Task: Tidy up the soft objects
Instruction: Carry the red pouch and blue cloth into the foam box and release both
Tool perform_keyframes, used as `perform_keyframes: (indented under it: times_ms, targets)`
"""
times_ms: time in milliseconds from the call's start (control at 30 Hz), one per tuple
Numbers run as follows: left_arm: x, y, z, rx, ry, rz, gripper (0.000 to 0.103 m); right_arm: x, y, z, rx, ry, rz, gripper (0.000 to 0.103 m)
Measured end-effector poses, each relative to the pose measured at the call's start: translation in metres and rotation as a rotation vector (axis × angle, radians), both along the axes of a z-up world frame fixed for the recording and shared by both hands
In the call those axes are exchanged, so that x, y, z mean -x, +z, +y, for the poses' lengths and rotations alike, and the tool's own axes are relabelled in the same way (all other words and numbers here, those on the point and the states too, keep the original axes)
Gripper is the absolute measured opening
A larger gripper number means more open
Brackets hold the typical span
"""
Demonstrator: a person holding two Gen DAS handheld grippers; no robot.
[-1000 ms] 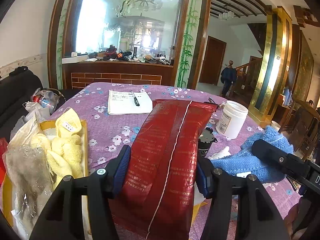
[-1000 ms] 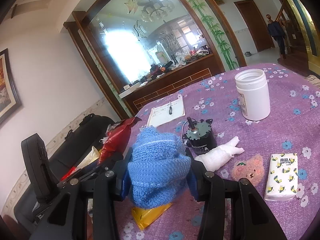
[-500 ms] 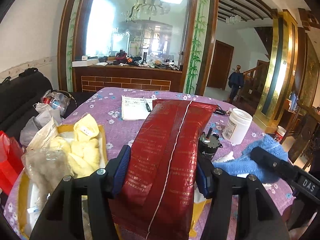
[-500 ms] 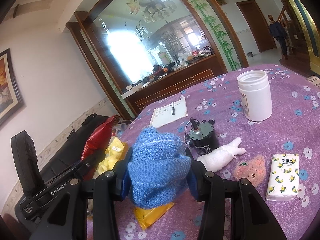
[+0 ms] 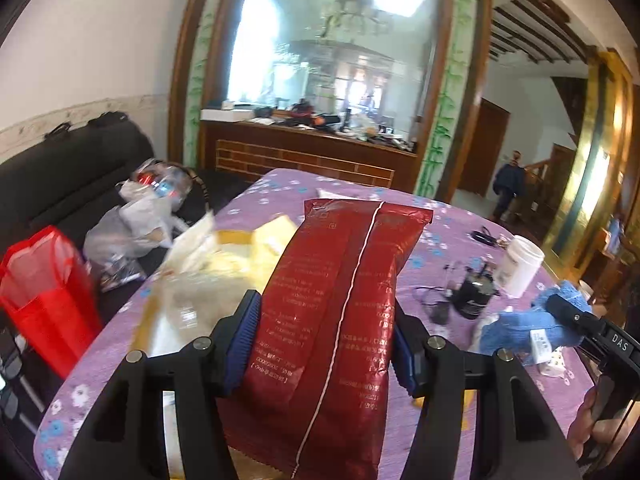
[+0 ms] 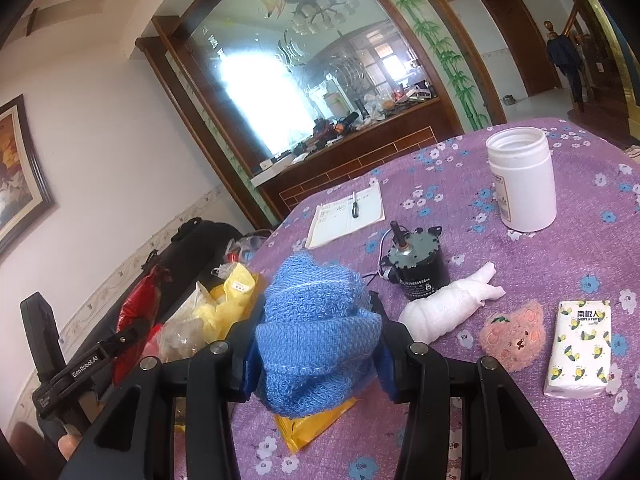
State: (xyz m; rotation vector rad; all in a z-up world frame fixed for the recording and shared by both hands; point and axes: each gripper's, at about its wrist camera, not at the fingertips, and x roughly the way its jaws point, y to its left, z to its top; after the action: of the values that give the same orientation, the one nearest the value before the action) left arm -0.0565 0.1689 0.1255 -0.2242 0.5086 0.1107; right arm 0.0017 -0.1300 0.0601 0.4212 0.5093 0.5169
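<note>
My left gripper (image 5: 324, 336) is shut on a dark red foil packet (image 5: 340, 300), held up above the table's left part. My right gripper (image 6: 316, 336) is shut on a bunched blue knitted towel (image 6: 316, 320); it also shows in the left wrist view (image 5: 520, 326). A yellow tray (image 5: 140, 332) at the table's left holds yellow soft items (image 6: 226, 306) and a clear bag (image 5: 192, 300). On the purple floral cloth lie a white soft toy (image 6: 448, 308), a pink bear pad (image 6: 514, 334) and a tissue pack (image 6: 580, 346).
A black motor (image 6: 416, 264), a white plastic jar (image 6: 522, 178) and a notepad with a pen (image 6: 346, 218) stand on the table. A yellow packet (image 6: 316, 424) lies under the towel. A red bag (image 5: 44, 292) and plastic bags (image 5: 132, 220) sit on the black sofa at the left.
My left gripper has pulled back, turned left and risen with the red packet, so the tray, sofa and red bag come further into view. The right gripper has hardly moved.
</note>
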Motion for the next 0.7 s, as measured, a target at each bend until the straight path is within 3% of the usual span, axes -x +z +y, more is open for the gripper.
perform_keyframes:
  times_ms: [133,267,500,700]
  targets:
    - [0.010,-0.010,0.023,0.010,0.045,0.005,0.059,0.005,0.010,0.012,0.021,0.004,-0.015,0.050]
    - [0.014,-0.023,0.040,0.040,0.063,0.023,0.059,0.008,0.029,0.039,0.000,0.087,-0.021,0.050]
    - [0.015,-0.048,0.067,0.121,0.128,0.068,0.059,-0.015,0.056,0.121,0.030,0.227,-0.021,0.050]
    - [0.017,-0.059,0.070,0.116,0.163,0.077,0.059,-0.048,0.046,0.193,0.041,0.289,0.040,0.051]
